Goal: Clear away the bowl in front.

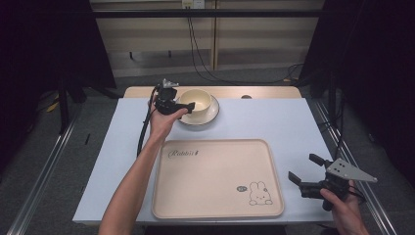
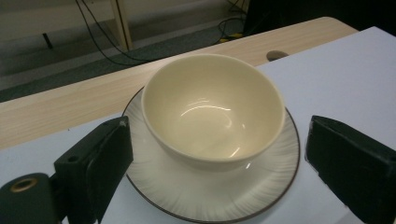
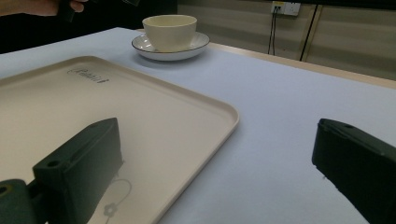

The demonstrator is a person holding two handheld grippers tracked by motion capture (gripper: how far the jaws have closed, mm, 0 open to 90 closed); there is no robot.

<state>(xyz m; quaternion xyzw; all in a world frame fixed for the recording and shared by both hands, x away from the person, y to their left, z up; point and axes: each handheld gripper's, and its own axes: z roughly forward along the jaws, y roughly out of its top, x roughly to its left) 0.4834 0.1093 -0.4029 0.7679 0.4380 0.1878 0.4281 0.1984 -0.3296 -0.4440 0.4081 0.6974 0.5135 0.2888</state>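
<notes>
Cream bowl (image 1: 195, 101) standing upright and empty on a white saucer (image 1: 211, 114) with a dark rim, at the far side of the counter (image 1: 274, 120), left of centre and just short of the bare wooden strip along the far edge. Left gripper (image 1: 188, 106) held at the bowl's left side, jaws spread wide; seen from the left gripper view, bowl (image 2: 213, 108) and saucer (image 2: 261, 184) framed between the two black jaws, neither jaw touching the bowl, contact with the saucer impossible to tell. Large beige tray (image 1: 215, 174) with a rabbit drawing (image 1: 259, 193) in its near right corner, lying flat at the near middle of the counter, well apart from the saucer. Right gripper (image 1: 304, 170) held low at the near right, just beside the tray's right edge, jaws spread and empty; from the right gripper view, tray corner (image 3: 187, 121) between the jaws, bowl (image 3: 169, 31) far off beyond.
</notes>
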